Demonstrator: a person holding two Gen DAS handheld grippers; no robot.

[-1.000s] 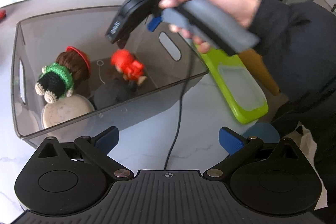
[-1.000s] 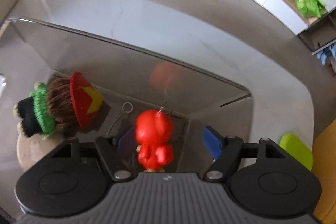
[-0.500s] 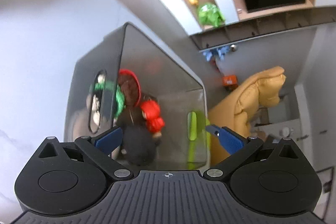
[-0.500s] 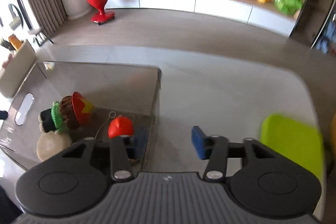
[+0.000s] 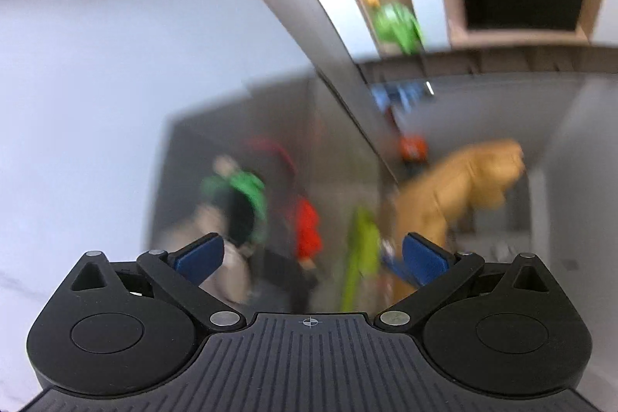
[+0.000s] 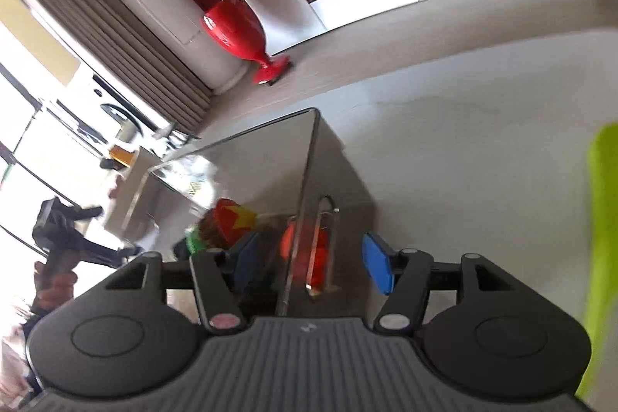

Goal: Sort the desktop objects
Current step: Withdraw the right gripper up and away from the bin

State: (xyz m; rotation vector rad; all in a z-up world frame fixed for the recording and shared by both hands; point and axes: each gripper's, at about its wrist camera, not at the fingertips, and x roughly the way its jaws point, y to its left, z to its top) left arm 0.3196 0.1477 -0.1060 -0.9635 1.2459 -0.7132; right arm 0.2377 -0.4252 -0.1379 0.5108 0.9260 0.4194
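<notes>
- White tabletop [image 5: 77, 103] is seen across the left of the blurred left wrist view; the smoky clear bin [image 5: 336, 149] sits at centre.
- Inside it a red figure [image 5: 308, 232] and a green-clad knitted doll [image 5: 247, 195] are made out.
- Left gripper [image 5: 313, 255] is spread wide, nothing held.
- Pale tabletop [image 6: 463, 157] fills the centre and right of the right wrist view; the bin [image 6: 309, 157] stands lower centre, a lime-green tray [image 6: 602, 219] at the right edge.
- Right gripper [image 6: 311, 263] is spread wide, empty, straddling the bin's corner, the red figure [image 6: 309, 250] behind the wall.
</notes>
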